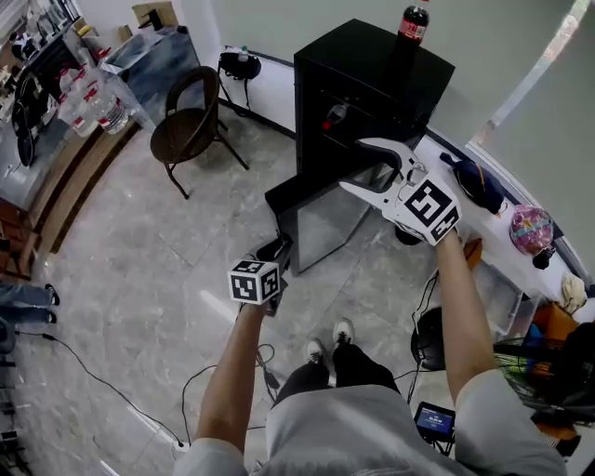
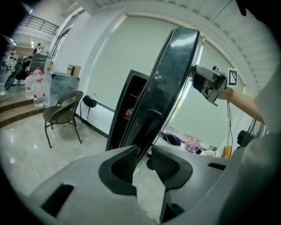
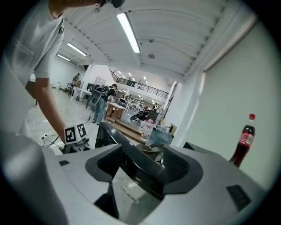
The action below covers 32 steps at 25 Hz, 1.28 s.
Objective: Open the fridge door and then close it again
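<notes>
Left gripper (image 2: 141, 161) is pinching the free edge of the fridge door (image 1: 321, 223), which stands open. Right gripper (image 1: 358, 165) is spread wide astride the door's top edge, gripping nothing. We see two risks: the left pads sliding off that thin edge mid-swing, and a hard close toppling the cola bottle (image 1: 412, 23) on the fridge (image 1: 372, 84).

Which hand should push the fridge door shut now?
Probably left: the left tool grips the door at its free edge, handy for swinging it. The right tool is open around the top edge.
</notes>
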Tool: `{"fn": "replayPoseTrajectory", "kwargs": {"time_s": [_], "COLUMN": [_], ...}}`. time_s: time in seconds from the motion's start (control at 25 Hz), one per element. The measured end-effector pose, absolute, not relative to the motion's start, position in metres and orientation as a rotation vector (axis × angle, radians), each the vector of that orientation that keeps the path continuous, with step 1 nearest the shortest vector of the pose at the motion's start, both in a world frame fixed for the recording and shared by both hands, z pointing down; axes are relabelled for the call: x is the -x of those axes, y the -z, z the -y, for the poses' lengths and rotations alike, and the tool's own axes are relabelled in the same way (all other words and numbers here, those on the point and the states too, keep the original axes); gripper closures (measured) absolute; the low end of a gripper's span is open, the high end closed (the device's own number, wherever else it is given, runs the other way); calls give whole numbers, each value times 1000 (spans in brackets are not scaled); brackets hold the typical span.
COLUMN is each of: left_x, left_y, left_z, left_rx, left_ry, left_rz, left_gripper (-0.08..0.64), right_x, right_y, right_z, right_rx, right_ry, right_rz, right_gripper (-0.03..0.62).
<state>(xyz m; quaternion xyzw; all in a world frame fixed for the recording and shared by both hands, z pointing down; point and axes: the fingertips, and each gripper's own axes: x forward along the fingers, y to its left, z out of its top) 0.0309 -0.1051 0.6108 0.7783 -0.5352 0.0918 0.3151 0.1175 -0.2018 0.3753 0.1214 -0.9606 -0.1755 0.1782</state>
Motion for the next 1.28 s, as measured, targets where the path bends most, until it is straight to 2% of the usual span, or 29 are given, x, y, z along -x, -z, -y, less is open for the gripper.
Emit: {"fn": "replayPoseTrajectory", "kwargs": {"time_s": [0.52, 0.76, 1.28], "left_x": [-98, -148, -248], "left_y": [-613, -611, -613], "left_z": [51, 20, -10], "left_rx": [-2035, -2085, -2215], "left_ry": [-202, -139, -111], "left_rz": [1434, 1365, 1306], "left_gripper": [488, 500, 512], "right_x": [-213, -238, -302], "right_y": [-393, -407, -408], "right_z": [137, 83, 25], "right_rx": [-681, -675, -772], "right_ry": [272, 126, 52], "right_rz": [2811, 2859, 2894], "right_gripper": [301, 290, 285]}}
